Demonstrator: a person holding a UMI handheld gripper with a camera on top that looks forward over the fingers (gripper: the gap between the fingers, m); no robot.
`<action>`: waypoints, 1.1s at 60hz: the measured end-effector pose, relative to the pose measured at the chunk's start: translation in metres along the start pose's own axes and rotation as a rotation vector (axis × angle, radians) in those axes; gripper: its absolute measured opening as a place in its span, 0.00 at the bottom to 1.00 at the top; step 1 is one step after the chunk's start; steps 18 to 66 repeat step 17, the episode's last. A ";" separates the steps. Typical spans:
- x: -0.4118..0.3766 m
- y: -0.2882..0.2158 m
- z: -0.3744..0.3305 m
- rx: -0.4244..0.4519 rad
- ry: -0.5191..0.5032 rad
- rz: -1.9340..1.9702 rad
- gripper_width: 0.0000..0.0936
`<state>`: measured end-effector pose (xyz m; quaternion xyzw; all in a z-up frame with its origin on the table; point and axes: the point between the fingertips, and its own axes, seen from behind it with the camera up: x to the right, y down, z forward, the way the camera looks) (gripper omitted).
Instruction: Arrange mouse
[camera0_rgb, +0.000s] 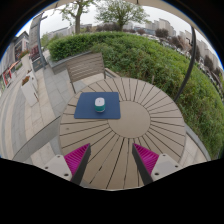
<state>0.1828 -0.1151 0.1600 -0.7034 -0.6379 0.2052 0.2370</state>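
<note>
- Gripper hovers above the near part of a round wooden table, and it looks forward and down along its two fingers.
- The fingers are spread wide, with a large gap between them, and they hold nothing; only bare table slats show in the gap.
- The left finger's magenta pad and the right finger's magenta pad face each other across this gap.
- The mouse, a small white and green one, lies on a dark blue mouse pad, near the middle of the pad.
- The mouse pad lies flat on the table, beyond the fingers and slightly toward the left finger's side, well apart from both fingertips.
- Nothing stands between the fingers and the mouse; the slats there are bare.
- The table top is made of slats that run out from a round centre plate.
- Beyond the table, behind the mouse pad, a wooden chair stands with its back toward the table.
- A green hedge runs behind the chair and curves along the right side of the table.
- A thin tree trunk rises out of the hedge on the right.
- On the left a paved walkway runs away toward buildings; trees stand further behind.
</note>
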 end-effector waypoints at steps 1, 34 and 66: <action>0.000 0.002 -0.002 0.001 -0.001 0.001 0.91; 0.008 0.009 -0.014 0.021 0.015 0.020 0.91; 0.008 0.009 -0.014 0.021 0.015 0.020 0.91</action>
